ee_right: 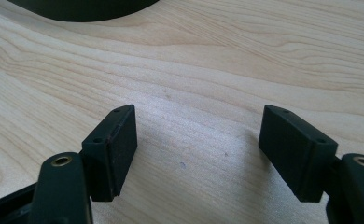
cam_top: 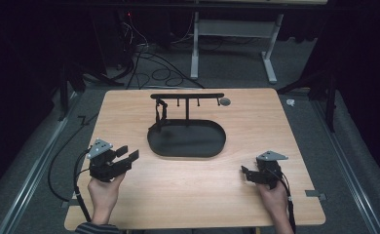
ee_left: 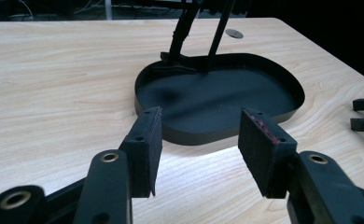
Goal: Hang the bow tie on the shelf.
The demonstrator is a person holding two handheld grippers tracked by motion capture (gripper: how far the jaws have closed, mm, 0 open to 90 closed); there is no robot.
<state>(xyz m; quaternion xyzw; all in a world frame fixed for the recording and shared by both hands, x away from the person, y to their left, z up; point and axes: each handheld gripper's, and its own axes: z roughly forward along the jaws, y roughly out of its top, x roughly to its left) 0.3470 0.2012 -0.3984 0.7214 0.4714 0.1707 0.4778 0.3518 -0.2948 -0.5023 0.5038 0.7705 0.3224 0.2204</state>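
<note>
A black oval tray lies in the middle of the wooden table. From its far edge rises a T-shaped stand with small hooks. A dark strap-like item hangs from the left hook down to the tray. My left gripper sits near the table's left edge, pointing at the tray. In the left gripper view it stands open, with nothing between its pads and the tray rim just ahead. My right gripper rests at the front right. It is open over bare wood.
A small grey disc lies on the table by the right end of the stand's crossbar. Behind the table are cables on the floor and a white desk frame. The right gripper's jaws show at the right edge of the left gripper view.
</note>
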